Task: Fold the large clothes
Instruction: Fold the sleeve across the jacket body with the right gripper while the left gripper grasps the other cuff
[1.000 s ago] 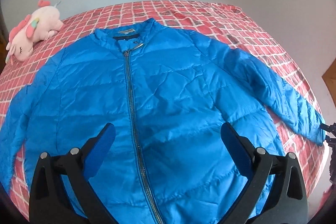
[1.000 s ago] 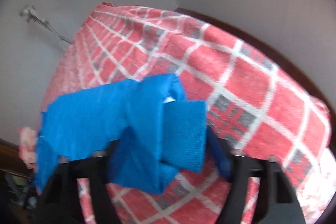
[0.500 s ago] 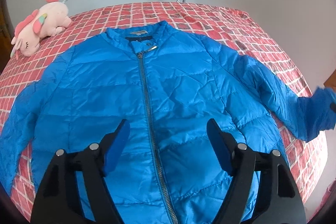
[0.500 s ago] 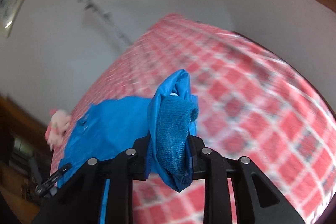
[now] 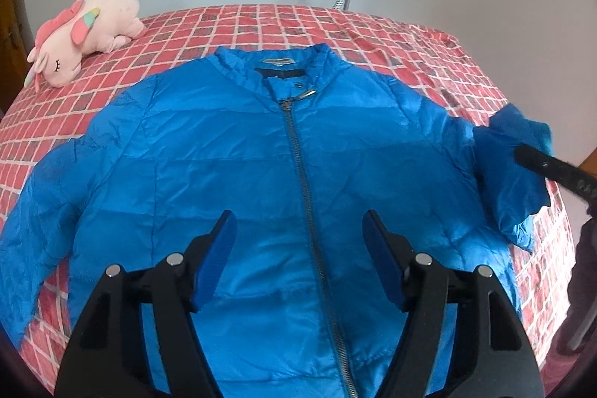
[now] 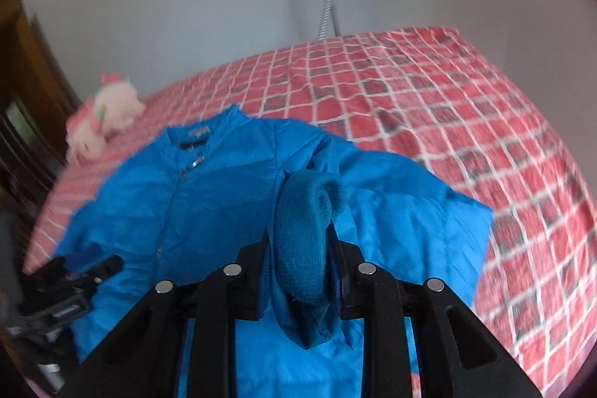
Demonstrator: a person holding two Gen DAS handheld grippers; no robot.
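Right claw [image 6: 302, 248] pinches jacket [image 5: 261, 174] cuff [image 6: 302, 222], apparently lifted; left claw [image 5: 298, 248] hovers wide apart.

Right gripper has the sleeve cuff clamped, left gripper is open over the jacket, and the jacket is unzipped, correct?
Not quite: the jacket is zipped to the collar, as the left wrist view shows. The rest holds: the right gripper clamps the cuff, and the left gripper is open over the jacket.

R fingertips [image 6: 302, 248] are buried under the knit cuff [image 6: 304, 241], can't see the pads. Jacket [image 5: 261, 174] hem runs off the frame's bottom edge behind my L fingers [image 5: 220, 248]; far sleeve end, left of them, is cut by the edge too. Plush toy [image 6: 102, 120] well ahead-left of R fingers is blurred, face unreadable.
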